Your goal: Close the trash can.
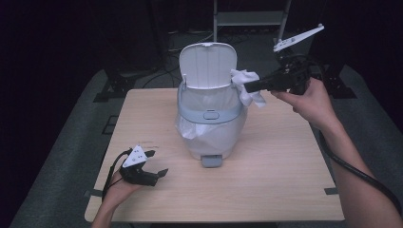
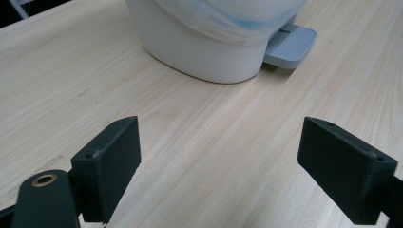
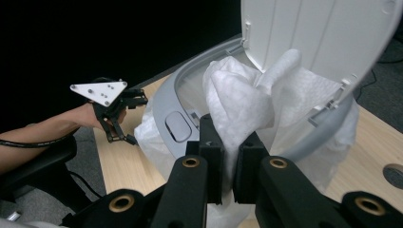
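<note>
One crumpled white tissue (image 3: 240,102) is pinched between the pads of the right gripper (image 3: 229,164), whose jaws stand pressed almost together on its lower folds. In the high view the tissue (image 1: 247,85) hangs at the right edge of the bin (image 1: 211,128), just beside the raised lid (image 1: 207,64) and level with the grey rim, not yet over the open mouth. The bin stands near the middle of the table (image 1: 285,180) with a thin plastic liner (image 1: 187,128) spilling over its sides and a grey pedal (image 1: 211,160) at its foot.

The left gripper (image 1: 154,164) rests low at the near left of the table with its jaws spread wide and nothing between them; its own view looks across bare wood toward the base of the bin (image 2: 199,52) and the pedal (image 2: 290,45).

The tissue looks very light, soft and limp, so it should crush and fold under any squeeze instead of resisting. A pinch on the bunched middle, as here, seems the safest hold; a grip on a loose corner might let it tear or slip free. Being so light, it may cling to a pad or catch on the lid when released, and the liner looks loose enough to snag
</note>
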A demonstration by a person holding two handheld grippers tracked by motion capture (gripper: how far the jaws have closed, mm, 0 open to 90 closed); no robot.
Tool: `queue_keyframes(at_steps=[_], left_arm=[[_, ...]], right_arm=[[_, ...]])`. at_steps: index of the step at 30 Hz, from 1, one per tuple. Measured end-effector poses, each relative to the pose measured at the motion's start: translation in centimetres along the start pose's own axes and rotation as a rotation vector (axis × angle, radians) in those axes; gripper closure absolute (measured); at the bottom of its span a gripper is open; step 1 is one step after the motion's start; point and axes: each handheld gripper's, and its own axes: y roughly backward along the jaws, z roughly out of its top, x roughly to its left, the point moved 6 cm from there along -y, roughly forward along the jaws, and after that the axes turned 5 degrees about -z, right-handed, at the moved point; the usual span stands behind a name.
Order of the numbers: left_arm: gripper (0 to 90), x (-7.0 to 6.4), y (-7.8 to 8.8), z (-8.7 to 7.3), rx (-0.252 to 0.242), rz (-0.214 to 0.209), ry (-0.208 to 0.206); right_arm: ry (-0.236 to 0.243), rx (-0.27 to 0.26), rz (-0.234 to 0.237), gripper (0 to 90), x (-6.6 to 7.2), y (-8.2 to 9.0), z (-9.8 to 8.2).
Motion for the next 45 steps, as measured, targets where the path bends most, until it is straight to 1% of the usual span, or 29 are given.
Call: queue_keyframes(at_steps=[5, 12, 20, 22, 26, 34, 40, 43, 45], left_arm=[[13.4, -0.1, -0.1, -0.1, 0.005, -0.003, -0.003], [13.4, 0.0, 0.0, -0.1, 0.002, -0.004, 0.001], [13.4, 0.1, 0.1, -0.1, -0.006, 0.003, 0.006], [13.4, 0.1, 0.2, -0.1, -0.008, 0.005, 0.007], [13.4, 0.2, 0.2, -0.1, -0.008, 0.008, 0.009], [13.4, 0.2, 0.2, -0.1, -0.007, 0.005, 0.007], [13.4, 0.2, 0.2, -0.2, -0.005, 0.005, 0.007], [13.4, 0.2, 0.1, -0.2, -0.004, 0.005, 0.006], [13.4, 0.2, 0.1, -0.2, -0.003, 0.004, 0.004]], right_arm=[[0.012, 0.013, 0.011, 84.0, 0.3, -1.1, 0.7], [0.018, 0.035, 0.021, 84.0, 0.4, -2.9, 1.8], [0.021, 0.059, 0.030, 84.0, 0.5, -5.0, 2.6], [0.025, 0.073, 0.031, 84.0, 0.4, -5.6, 2.7], [0.027, 0.081, 0.030, 84.0, 0.3, -6.1, 2.9], [0.026, 0.096, 0.046, 84.0, 0.4, -7.8, 3.1], [0.035, 0.101, 0.054, 84.0, 0.5, -8.6, 3.3], [0.036, 0.110, 0.050, 83.3, 0.3, -9.3, 3.3], [0.031, 0.113, 0.057, 83.3, 0.3, -9.6, 3.2]])
